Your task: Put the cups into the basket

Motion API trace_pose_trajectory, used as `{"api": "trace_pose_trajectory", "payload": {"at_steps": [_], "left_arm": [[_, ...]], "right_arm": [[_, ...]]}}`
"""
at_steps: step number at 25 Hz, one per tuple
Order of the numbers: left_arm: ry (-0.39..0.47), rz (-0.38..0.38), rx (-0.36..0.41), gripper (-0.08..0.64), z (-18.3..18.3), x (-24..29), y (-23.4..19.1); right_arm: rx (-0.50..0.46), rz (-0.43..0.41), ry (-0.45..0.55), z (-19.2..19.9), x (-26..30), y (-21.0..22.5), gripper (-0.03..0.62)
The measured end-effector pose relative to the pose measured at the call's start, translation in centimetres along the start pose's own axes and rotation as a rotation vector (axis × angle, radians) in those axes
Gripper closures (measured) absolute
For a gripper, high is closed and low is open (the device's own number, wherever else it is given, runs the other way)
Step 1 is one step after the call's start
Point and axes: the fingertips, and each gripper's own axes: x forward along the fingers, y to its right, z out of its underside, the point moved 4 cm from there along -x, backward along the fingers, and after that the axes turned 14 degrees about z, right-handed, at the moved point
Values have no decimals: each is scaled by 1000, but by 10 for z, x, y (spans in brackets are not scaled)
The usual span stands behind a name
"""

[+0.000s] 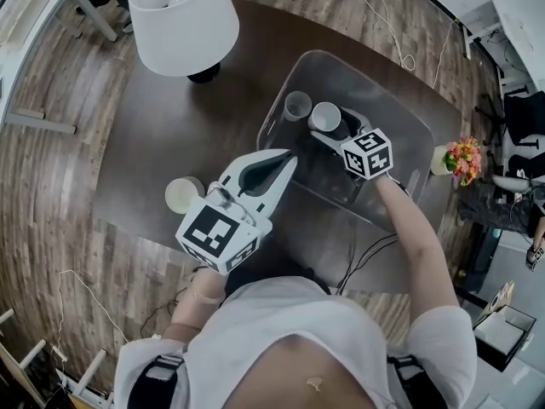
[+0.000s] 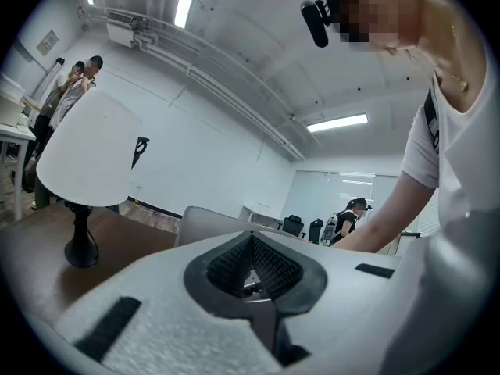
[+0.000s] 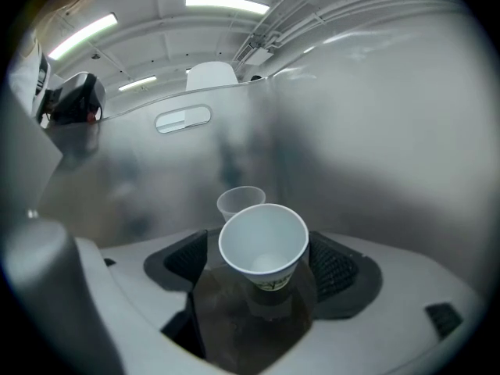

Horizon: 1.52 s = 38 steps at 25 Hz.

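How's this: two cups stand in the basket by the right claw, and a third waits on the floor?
Not the floor: the head view shows the third cup on the dark table. The clear cup and white paper cup do stand in the basket by the right claw.

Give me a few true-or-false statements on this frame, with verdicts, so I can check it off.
1. A clear cup and a white paper cup stand inside the basket. True.
2. The table lamp lies on its side. False: it stands upright on the table.
3. A third cup, white, stands on the table outside the basket. True.
4. The left gripper holds a cup in its fingers. False: they are together with nothing between them.
5. The right gripper hangs outside the basket. False: it reaches into it, the white paper cup between its fingers.
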Motion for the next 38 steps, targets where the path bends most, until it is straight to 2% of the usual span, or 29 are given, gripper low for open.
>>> {"api": "trace_pose_trajectory", "payload": {"at_steps": [10, 15, 20, 21, 22, 24, 25, 26, 32, 38], "left_arm": [[7, 0, 21, 551, 0, -8, 15], [-14, 2, 28, 551, 6, -8, 24], [-42, 14, 41, 551, 12, -5, 34], [-47, 18, 46, 551, 12, -4, 37], [-50, 24, 51, 551, 13, -3, 39], [-57, 37, 66, 551, 13, -3, 45], [-61, 43, 73, 551, 12, -2, 47], [-66, 47, 80, 551, 12, -2, 49], [-87, 55, 106, 551, 12, 1, 59], [-97, 77, 132, 551, 8, 2, 67]], "right_arm": [[-6, 88, 26, -13, -28, 9, 209], [-66, 141, 80, -32, -54, 11, 210], [18, 147, 156, -56, -76, 5, 213], [24, 174, 162, -58, -80, 6, 234], [28, 211, 170, -60, -84, 6, 298], [38, 289, 192, -64, -93, 8, 481], [39, 315, 202, -66, -97, 8, 539], [40, 327, 208, -68, -101, 7, 560], [93, 310, 262, -91, -136, 1, 580], [137, 366, 323, -113, -175, 1, 580]]}}
